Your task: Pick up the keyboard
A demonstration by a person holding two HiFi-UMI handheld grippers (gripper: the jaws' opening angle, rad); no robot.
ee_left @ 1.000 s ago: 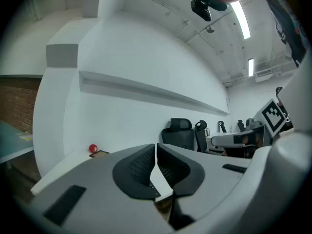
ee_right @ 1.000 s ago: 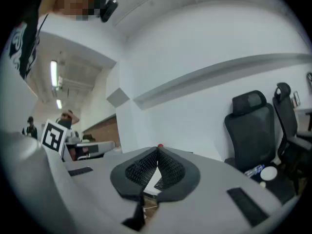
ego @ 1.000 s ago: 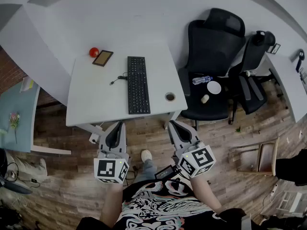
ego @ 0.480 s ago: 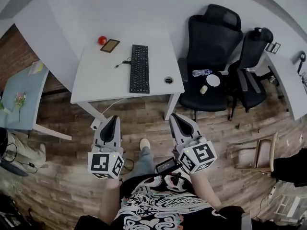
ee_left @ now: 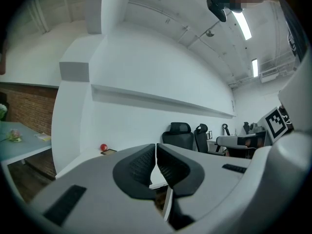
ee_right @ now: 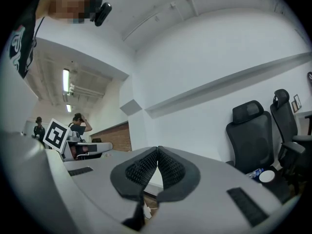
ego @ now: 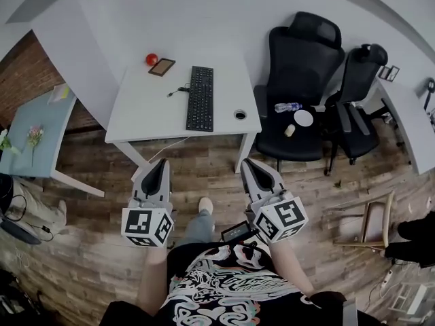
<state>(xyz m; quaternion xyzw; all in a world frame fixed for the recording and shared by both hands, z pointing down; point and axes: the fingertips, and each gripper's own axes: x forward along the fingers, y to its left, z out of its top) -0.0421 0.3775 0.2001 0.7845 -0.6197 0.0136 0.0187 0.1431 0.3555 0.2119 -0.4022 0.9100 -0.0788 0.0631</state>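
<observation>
A long black keyboard (ego: 200, 98) lies flat near the middle of a white rectangular desk (ego: 139, 117), its length running away from the person, well ahead of both tongs. A thin dark cable (ego: 178, 89) curls on the desk just left of the keyboard's far half. A small red ball (ego: 151, 59) and a flat dark-framed brown rectangle (ego: 162, 66) sit at the far left corner, apart from the keyboard. A small round ring (ego: 240, 115) rests to the keyboard's right, near the front edge. The left gripper (ego: 162, 162) and right gripper (ego: 249, 163) are held level over wooden plank flooring (ego: 204, 165), short of the desk's front edge; a strip of floor and the person's light shoe (ego: 206, 204) lie between. Each pair of jaws is closed tight, ridged black pads meeting each other, empty. To the desk's right stand two black high-backed office chairs (ego: 299, 73); the nearer seat carries a clear plastic bottle (ego: 287, 106) and a white round disc (ego: 303, 118). A pale blue table (ego: 34, 124) stands to the left.
</observation>
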